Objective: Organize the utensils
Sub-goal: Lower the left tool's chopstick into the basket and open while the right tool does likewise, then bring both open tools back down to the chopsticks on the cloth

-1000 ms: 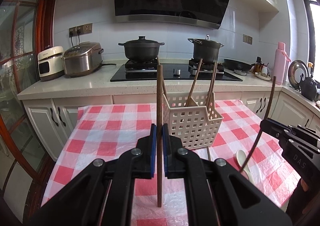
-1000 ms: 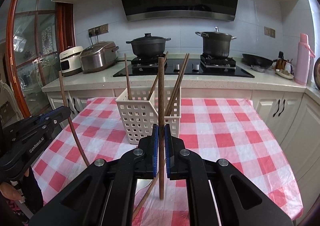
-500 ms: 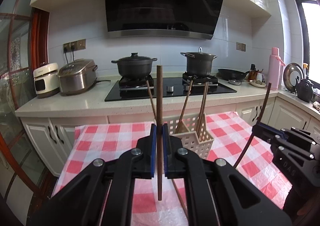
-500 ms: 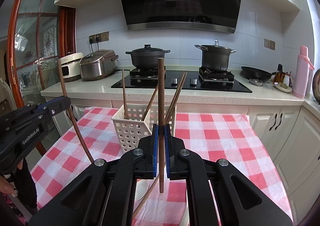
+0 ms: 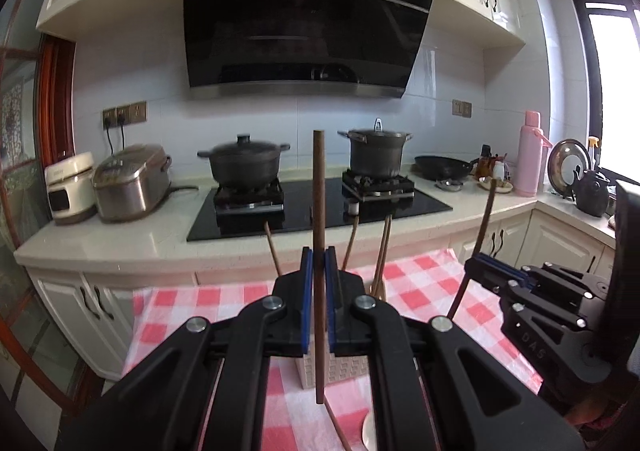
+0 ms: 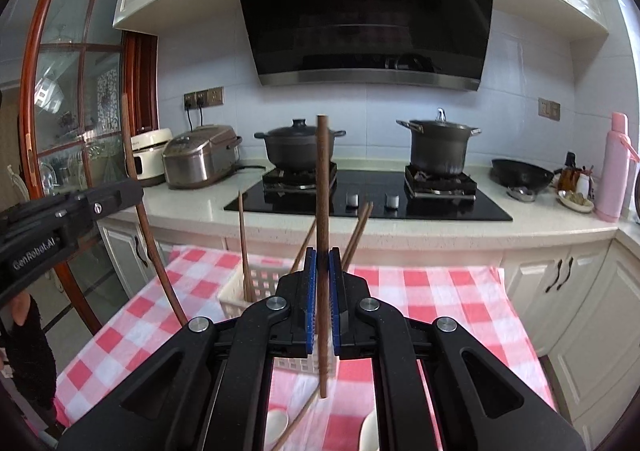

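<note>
Left wrist view: the left gripper [image 5: 319,299], its blue-padded fingers [image 5: 306,301] pressed against a brown wooden chopstick [image 5: 319,211] held upright between them, the stick's lower end hanging free above the red-and-white checked tablecloth [image 5: 404,291]; behind and below the jaws stands a white perforated utensil basket [image 5: 340,369], largely hidden by the gripper, with several chopsticks [image 5: 382,247] leaning out of it; at lower centre another chopstick [image 5: 338,427] lies on the cloth beside the edge of a white spoon [image 5: 368,431]; at right, the right gripper [image 5: 486,265] pinches a second chopstick [image 5: 482,227], which tilts slightly. Right wrist view: the right gripper [image 6: 322,299], fingers [image 6: 310,301] likewise clamped on an upright chopstick [image 6: 322,211]; the basket [image 6: 240,297] sits on the tablecloth [image 6: 440,299] just beyond the jaws, one chopstick [image 6: 244,247] standing at its left side and others [image 6: 358,231] slanting to the right; two white spoons [image 6: 276,425] and a loose chopstick [image 6: 298,423] lie on the cloth beneath the gripper; at left, the left gripper [image 6: 134,189] grips its chopstick [image 6: 136,187], with a dark sleeve [image 6: 30,347] below. Background, both views: black hob [image 6: 368,201] bearing a casserole [image 6: 300,145] and a stockpot [image 6: 438,147], a range hood [image 6: 364,7] above, a rice cooker [image 6: 200,161] at left, a pink flask [image 6: 614,167] at right.
</note>
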Action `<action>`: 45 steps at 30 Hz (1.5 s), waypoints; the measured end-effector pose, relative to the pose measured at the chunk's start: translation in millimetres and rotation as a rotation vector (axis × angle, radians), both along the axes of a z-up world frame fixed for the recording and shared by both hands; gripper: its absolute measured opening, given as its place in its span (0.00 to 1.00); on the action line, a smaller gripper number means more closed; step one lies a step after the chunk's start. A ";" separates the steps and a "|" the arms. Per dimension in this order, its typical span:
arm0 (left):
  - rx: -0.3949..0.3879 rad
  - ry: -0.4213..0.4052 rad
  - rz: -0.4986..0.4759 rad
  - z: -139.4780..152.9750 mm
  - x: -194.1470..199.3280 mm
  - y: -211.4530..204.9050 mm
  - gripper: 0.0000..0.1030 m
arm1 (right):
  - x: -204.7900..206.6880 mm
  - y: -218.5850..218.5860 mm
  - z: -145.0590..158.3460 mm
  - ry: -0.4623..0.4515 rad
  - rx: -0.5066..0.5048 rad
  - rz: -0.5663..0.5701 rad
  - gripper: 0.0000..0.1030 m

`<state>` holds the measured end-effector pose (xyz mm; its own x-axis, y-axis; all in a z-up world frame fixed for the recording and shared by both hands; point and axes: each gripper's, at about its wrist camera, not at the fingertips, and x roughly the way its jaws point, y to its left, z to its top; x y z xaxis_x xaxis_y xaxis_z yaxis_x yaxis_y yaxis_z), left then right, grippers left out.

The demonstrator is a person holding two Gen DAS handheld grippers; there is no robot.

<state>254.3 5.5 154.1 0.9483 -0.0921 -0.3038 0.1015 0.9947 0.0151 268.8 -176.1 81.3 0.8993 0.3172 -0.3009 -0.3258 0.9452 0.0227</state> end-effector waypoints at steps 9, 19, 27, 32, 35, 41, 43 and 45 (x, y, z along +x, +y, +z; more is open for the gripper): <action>0.005 -0.077 0.022 49.4 44.4 -2.9 0.06 | 47.3 3.8 27.9 -0.025 0.056 0.021 0.06; -0.070 0.025 0.049 8.0 114.3 13.1 0.06 | 95.8 17.4 -2.7 0.065 0.077 0.030 0.06; -0.094 0.199 0.036 -51.5 148.8 22.9 0.06 | 125.8 27.3 -45.5 0.220 0.078 0.051 0.07; -0.082 0.218 0.086 -72.9 154.7 32.7 0.26 | 139.4 24.7 -56.7 0.248 0.071 0.032 0.28; -0.079 0.205 0.105 -74.2 150.7 37.6 0.33 | 138.5 17.5 -57.6 0.243 0.082 0.021 0.35; -0.070 0.133 0.188 -73.0 116.7 53.4 0.69 | 109.8 3.8 -53.5 0.207 0.090 0.009 0.35; -0.067 0.116 0.220 -75.1 102.8 57.2 0.78 | 94.1 1.1 -56.8 0.203 0.084 0.006 0.35; -0.057 0.104 0.244 -82.1 88.5 60.8 0.87 | 82.2 -0.2 -63.0 0.211 0.069 -0.002 0.35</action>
<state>342.8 66.4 72.0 0.9085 0.1155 -0.4016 -0.1434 0.9889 -0.0400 351.1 -176.3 18.3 0.8194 0.3415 -0.4605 -0.3048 0.9398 0.1545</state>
